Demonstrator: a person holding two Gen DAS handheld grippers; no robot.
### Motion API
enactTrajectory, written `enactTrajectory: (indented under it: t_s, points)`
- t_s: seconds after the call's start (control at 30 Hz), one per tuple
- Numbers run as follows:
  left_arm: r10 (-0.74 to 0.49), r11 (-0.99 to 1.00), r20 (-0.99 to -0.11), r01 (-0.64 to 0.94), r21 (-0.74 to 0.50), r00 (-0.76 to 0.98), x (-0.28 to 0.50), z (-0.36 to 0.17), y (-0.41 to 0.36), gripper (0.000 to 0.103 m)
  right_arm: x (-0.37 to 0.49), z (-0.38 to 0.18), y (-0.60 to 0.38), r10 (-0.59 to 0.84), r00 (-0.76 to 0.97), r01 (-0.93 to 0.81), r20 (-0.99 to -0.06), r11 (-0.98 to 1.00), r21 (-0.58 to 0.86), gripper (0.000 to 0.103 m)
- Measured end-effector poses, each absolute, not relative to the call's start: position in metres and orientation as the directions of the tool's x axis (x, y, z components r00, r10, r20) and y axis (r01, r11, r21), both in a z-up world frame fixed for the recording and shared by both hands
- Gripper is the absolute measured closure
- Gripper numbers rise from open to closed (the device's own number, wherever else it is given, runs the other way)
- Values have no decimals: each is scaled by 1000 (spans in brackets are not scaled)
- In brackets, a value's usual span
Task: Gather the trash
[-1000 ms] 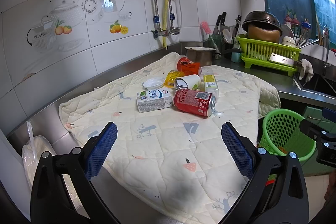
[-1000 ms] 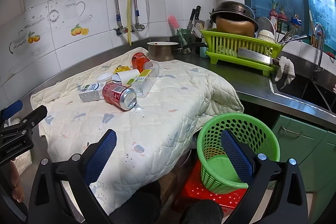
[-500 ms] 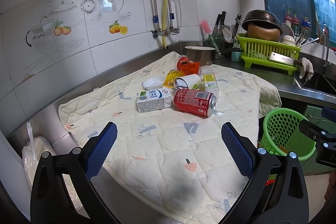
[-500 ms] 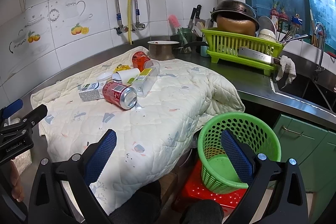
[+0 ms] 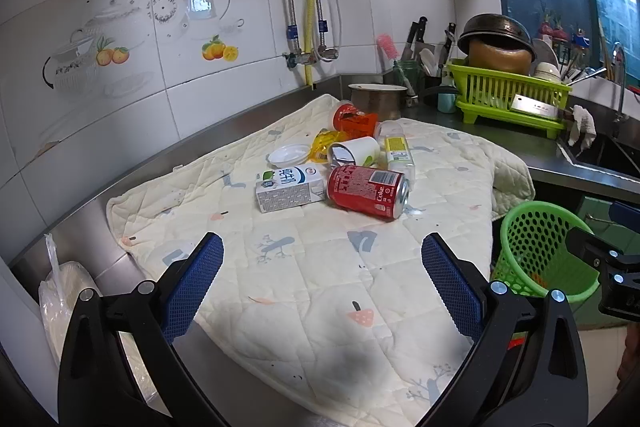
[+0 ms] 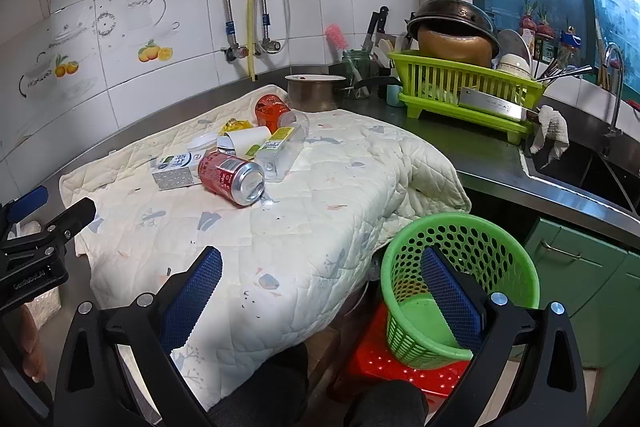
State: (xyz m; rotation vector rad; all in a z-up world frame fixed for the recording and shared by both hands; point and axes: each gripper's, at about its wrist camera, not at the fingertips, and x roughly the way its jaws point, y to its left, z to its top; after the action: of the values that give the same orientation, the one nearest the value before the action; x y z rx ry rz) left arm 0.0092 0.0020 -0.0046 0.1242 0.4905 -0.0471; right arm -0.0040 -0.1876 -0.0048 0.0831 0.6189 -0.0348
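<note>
Trash clustered mid-quilt (image 5: 304, 291): one red Coke can (image 5: 366, 190) on its side, one milk carton (image 5: 290, 187) touching it, one white paper cup (image 5: 354, 151), one clear plastic bottle (image 5: 397, 155), one white lid (image 5: 289, 155), one yellow wrapper (image 5: 322, 143), one red cup-noodle tub (image 5: 350, 117). One green mesh basket (image 6: 460, 267) on a red stool (image 6: 384, 359) beside the counter. Left gripper (image 5: 322, 281) and right gripper (image 6: 320, 287) both spread wide, empty. Steel counter, white tiled wall, green dish rack (image 6: 464, 91), sink at right.
</note>
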Motion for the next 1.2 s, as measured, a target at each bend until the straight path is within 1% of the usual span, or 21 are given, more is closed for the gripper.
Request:
enactTrajectory:
  t_s: [0.63,1.2]
  points:
    - [-6,992,-482,66,107,876,20,-7,6,5,5,-7,-184,5,808,40,-589,997,64,7]
    - [9,994,-510,46,95,860,45,-14,21,5,37,-13,-168,59,794,-57,-605,998,22,7]
